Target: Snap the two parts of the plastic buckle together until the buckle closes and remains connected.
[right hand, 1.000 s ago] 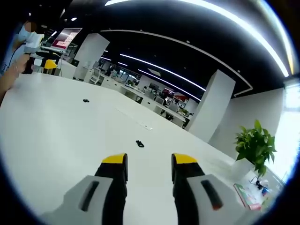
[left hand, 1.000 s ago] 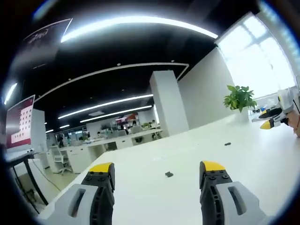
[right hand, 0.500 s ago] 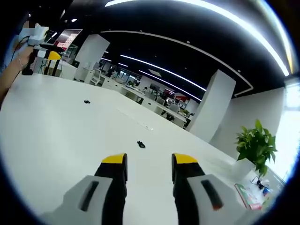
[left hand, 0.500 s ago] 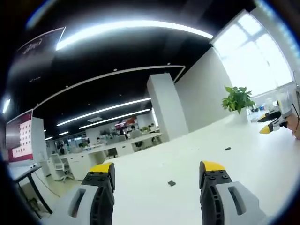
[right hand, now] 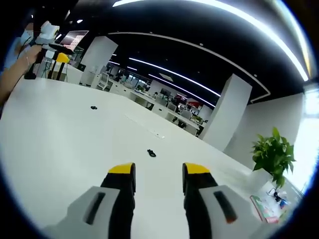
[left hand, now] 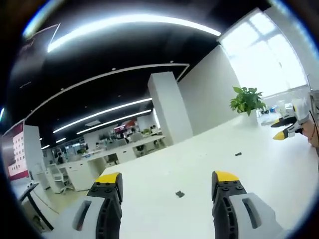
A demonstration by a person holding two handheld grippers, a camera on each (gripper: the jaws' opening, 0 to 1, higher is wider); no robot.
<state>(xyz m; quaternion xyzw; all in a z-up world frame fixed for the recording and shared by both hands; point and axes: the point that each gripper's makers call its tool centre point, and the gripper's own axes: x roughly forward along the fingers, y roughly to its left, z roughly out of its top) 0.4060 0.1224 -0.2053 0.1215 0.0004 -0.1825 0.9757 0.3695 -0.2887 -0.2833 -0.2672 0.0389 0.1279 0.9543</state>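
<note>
In the left gripper view, the left gripper (left hand: 167, 183) holds its yellow-tipped jaws spread apart and empty over the white desk (left hand: 259, 164), with one small dark buckle part (left hand: 180, 194) lying on the desk between and just beyond them, and a second buckle part (left hand: 238, 154) farther off toward the potted plant (left hand: 245, 100) at the desk's far edge. In the right gripper view, the right gripper (right hand: 158, 172) is likewise released and empty above the desk.
</note>
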